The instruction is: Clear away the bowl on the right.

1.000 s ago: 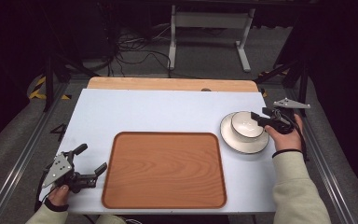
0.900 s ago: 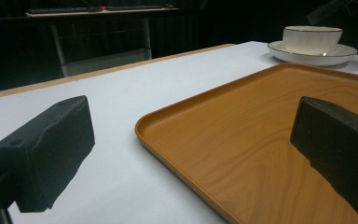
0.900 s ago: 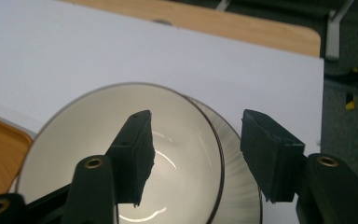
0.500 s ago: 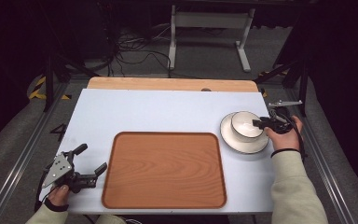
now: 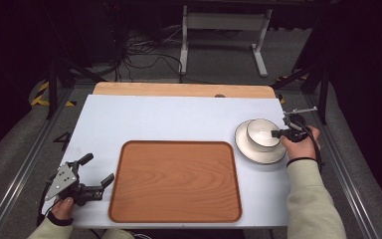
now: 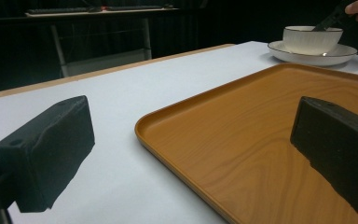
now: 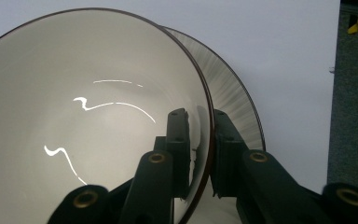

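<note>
A white bowl with a dark rim stands on a white plate at the table's right. My right gripper has just been closing and is shut on the bowl's right rim, one jaw inside the bowl and one outside above the plate; the right gripper pinches the thin wall. A bare wooden tray lies at front centre. My left gripper rests open at the front left, beside the tray's left edge. In the left gripper view, that gripper frames the tray corner, with the bowl far off.
The pale blue table has a wooden strip along its far edge. Metal rails run down both sides. Beyond the far edge stand a white desk frame and floor cables.
The right gripper's jaws have closed onto the bowl's right rim, and the hand shifted slightly. The left hand and gripper have stayed still.
</note>
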Tool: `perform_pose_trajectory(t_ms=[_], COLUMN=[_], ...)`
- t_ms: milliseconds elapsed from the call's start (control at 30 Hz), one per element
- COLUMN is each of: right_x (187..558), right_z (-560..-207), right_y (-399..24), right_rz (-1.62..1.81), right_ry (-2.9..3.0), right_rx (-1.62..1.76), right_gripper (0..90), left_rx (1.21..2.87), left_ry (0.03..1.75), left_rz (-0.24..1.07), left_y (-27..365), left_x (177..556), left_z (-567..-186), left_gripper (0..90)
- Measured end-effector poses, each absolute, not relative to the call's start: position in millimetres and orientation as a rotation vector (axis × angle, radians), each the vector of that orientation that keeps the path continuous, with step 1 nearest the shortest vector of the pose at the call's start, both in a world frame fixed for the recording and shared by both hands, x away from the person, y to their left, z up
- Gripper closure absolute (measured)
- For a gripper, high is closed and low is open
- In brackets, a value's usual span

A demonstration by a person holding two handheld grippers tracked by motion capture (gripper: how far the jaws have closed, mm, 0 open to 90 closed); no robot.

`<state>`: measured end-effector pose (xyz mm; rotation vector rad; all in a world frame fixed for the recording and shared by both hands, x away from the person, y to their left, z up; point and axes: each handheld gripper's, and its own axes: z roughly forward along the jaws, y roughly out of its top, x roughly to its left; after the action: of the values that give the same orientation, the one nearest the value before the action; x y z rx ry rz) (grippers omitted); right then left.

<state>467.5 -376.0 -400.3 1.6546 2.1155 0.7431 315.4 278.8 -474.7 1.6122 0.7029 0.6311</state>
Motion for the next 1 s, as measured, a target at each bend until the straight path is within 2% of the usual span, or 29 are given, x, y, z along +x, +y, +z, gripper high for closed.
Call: perform_pose_trajectory(t_ms=[667, 1000], right_x=[465.2, 457.6], right_z=[-380.1, -351.6], right_y=[-363.7, -357.6], right_rz=[0.737, 0.795], right_ry=[2.041, 2.019], right_rx=[1.789, 1.788], right_gripper=[81.9, 81.6], left_rx=[1.613, 1.612], left_ry=[0.702, 0.704], left_rz=[0.631, 0.631], left_y=[279.0, 278.9], left_x=[315.5, 315.7], left_z=[-474.6, -474.7], left_gripper=[0.2, 0.2])
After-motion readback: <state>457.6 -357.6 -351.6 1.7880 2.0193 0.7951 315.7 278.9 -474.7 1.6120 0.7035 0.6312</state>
